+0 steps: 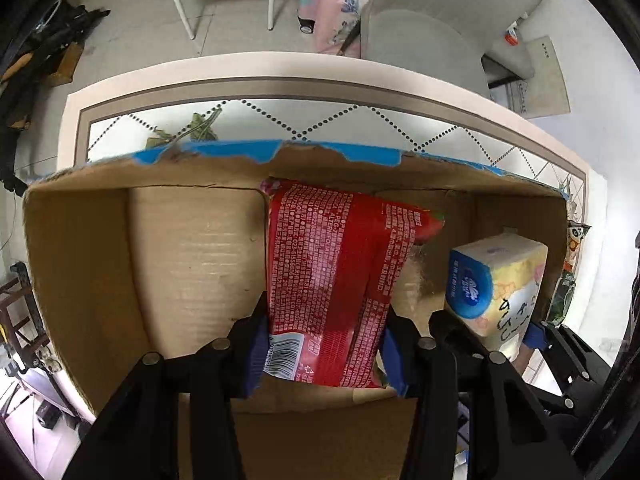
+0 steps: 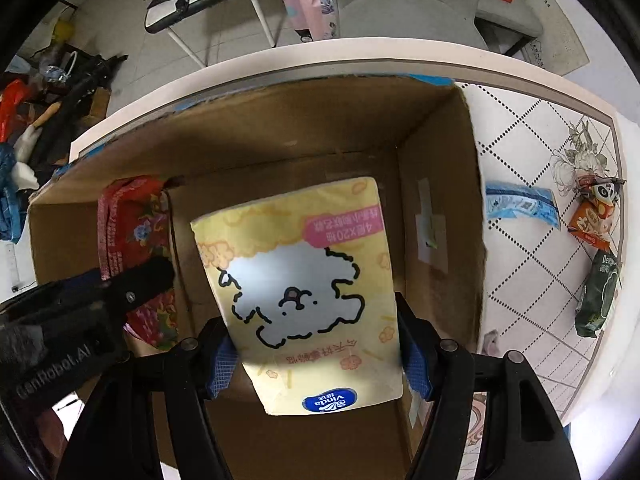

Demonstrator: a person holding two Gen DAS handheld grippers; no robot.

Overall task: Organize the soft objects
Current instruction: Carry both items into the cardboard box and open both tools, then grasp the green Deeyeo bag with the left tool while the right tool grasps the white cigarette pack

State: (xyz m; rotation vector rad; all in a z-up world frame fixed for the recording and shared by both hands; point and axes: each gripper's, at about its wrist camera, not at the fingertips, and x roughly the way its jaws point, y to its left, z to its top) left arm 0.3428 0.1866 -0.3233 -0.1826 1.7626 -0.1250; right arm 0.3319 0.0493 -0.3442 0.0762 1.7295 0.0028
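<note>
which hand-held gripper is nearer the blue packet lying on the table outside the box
Right. The right hand-held gripper is nearer the blue packet; the left hand-held gripper holds the red pack farther away.

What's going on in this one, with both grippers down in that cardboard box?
A person is packing soft packs into an open cardboard box on a patterned table. The left gripper is closed on a red printed pack, and the right gripper is closed on a yellow Vinda tissue pack. Both packs are inside the box, side by side, not yet released. A blue packet, an orange snack bag and a dark green bag lie on the table outside the box.
</note>
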